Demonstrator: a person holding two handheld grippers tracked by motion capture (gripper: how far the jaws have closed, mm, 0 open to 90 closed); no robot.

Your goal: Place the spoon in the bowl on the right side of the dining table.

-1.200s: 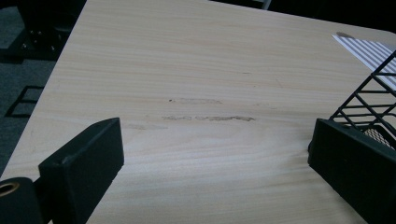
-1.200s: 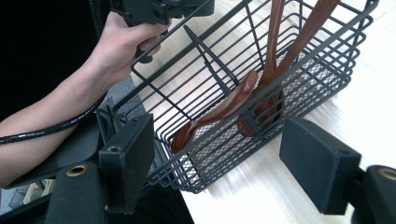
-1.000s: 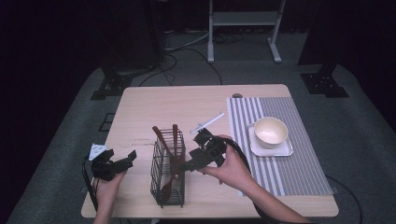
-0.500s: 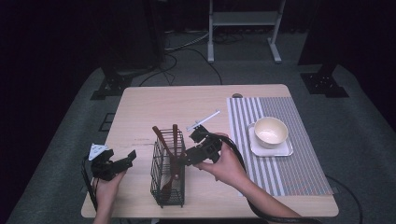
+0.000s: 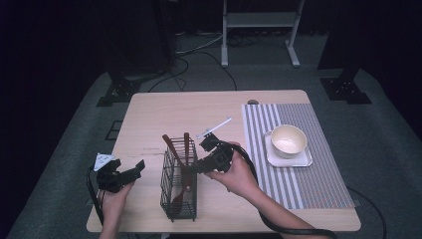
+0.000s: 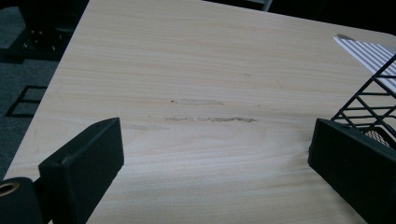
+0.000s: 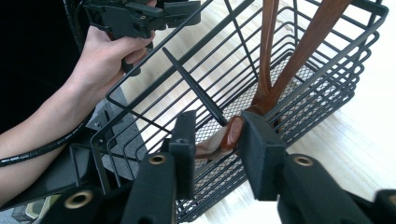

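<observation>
The person is working at a wooden table [image 5: 164, 107] with a black wire basket [image 5: 179, 181] standing on it. Two brown wooden spoons are leaning inside the basket, their handles sticking up out of the top.

The right gripper [image 7: 217, 140] is reaching in over the basket's rim. Its two black jaws are sitting on either side of a wooden spoon [image 7: 229, 135], near the end of that spoon's handle. The jaws are close to the wood, but there is a small gap on one side, so I cannot tell if they are squeezing the spoon yet or just getting ready. In the high view the right gripper [image 5: 206, 162] is right beside the basket top.

The left gripper [image 5: 130, 172] is waiting over the table, left of the basket. Its jaws are spread wide apart and are holding nothing.

This looks like the grabbing step: taking a spoon out of the basket. Next, the jaws need to pinch the handle tight, then lift it straight up so it is not catching on the wires or bumping the other spoon [image 7: 317, 42]. The basket looks light and may tip, so the left gripper may need to hold it steady.
</observation>
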